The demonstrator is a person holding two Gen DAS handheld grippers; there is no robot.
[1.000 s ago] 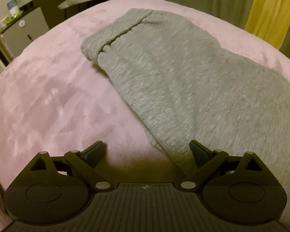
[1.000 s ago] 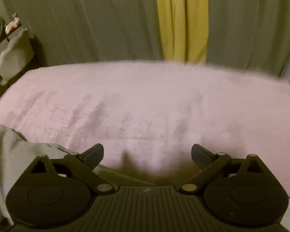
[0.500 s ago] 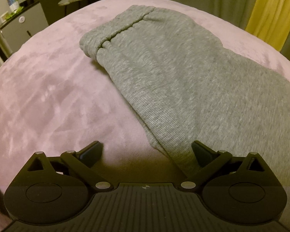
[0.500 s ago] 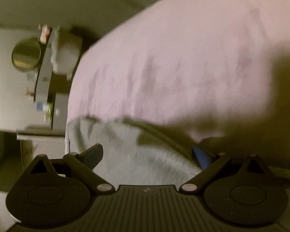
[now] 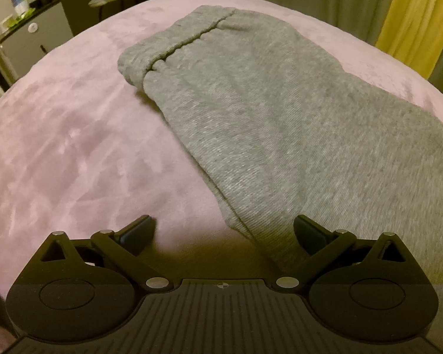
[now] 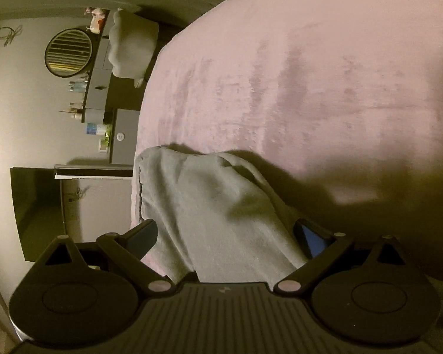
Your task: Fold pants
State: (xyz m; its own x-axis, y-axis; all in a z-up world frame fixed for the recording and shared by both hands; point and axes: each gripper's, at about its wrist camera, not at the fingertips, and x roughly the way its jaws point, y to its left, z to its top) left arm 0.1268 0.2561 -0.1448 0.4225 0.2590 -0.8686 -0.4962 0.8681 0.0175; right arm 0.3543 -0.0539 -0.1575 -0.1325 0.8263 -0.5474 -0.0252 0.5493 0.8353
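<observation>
Since the pants [image 5: 274,135] are soft gray sweat cloth, I think they will bend and flop when I lift them, and they should not be heavy. They will not break. They may sag in the middle if I hold only one spot, so I would take hold at an edge or a corner, one for each hand.

They lie flat on the pink bed [image 5: 73,153]. In the left view the waistband [image 5: 174,50] is at the far end, and the long way runs from there back toward me and off to the right. They look already folded leg on leg, but I cannot be sure.

My left gripper [image 5: 224,230] has its fingers [image 5: 138,227] spread wide, holding nothing, with the near edge of the pants just by the right finger. My right gripper [image 6: 224,233] is spread wide too, turned on its side, with cloth between its fingers but not pinched.
</observation>
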